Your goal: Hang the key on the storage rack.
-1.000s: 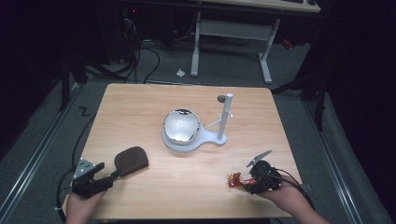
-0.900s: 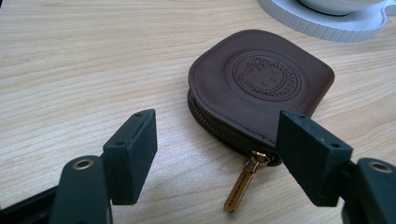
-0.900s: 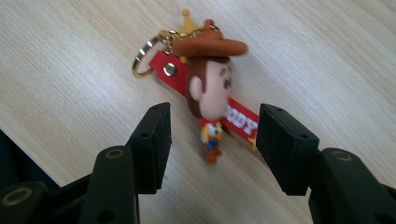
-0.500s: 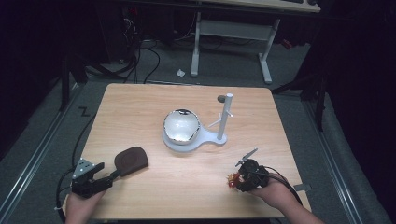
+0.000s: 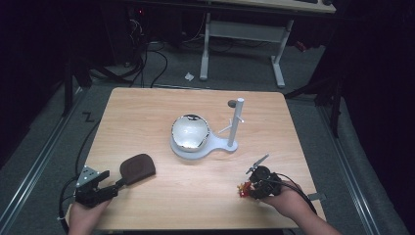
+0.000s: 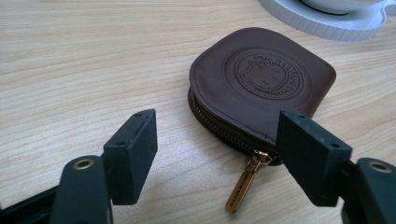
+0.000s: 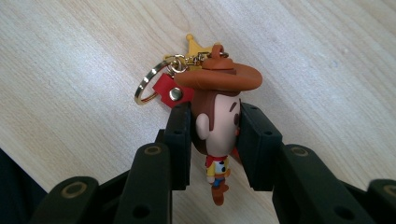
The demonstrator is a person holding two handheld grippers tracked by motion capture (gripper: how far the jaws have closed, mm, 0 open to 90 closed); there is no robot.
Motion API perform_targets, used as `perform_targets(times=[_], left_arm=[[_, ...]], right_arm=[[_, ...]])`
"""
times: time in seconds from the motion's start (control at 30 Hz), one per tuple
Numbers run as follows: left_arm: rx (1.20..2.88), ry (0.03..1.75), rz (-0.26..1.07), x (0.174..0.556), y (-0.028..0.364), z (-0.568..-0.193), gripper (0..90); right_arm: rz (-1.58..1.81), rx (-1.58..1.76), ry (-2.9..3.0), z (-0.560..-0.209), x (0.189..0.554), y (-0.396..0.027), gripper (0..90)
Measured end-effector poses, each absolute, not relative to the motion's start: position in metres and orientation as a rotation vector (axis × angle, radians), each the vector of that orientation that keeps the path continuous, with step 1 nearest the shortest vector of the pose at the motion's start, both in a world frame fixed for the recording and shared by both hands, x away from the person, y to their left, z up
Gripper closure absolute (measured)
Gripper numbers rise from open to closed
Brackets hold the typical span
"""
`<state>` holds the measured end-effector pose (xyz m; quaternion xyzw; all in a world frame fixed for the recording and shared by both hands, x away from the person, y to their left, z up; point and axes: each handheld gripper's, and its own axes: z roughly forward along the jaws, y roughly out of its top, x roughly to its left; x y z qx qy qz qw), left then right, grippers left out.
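A cowboy figure keychain (image 7: 219, 107) with an orange hat, a red strap and a gold ring (image 7: 149, 86) lies near the table's front right. My right gripper (image 7: 215, 135) has just been closing, and its pads now press on both sides of the figure's head. From above, the right gripper (image 5: 250, 187) sits over the keychain (image 5: 241, 188). At the front left, my left gripper (image 5: 117, 185) stands open just short of a brown leather zip pouch (image 5: 138, 168). The pouch (image 6: 261, 74) lies flat beyond the left gripper (image 6: 217, 135), its brass zip pull (image 6: 243, 184) pointing between the jaws.
A shiny round bowl (image 5: 190, 132) rests on a white stand base (image 5: 230, 144) with an upright post (image 5: 237, 122) at the table's centre. The base's rim (image 6: 327, 23) shows behind the pouch. Cables and a desk frame lie on the floor beyond the far edge.
The right gripper edged left onto the keychain and its jaws closed on the figure's head. The left gripper and the pouch stayed where they were.
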<state>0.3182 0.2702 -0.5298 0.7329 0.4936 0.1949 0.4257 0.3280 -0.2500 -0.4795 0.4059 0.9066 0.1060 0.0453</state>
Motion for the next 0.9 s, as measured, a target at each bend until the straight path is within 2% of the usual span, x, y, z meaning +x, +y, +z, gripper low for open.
perform_targets(times=[0.9], left_arm=[[1.836,1.232,0.474,0.318,0.269,-0.531,30.2]], right_arm=[[0.367,1.252,2.746,-0.444,0.312,-0.262,67.4]])
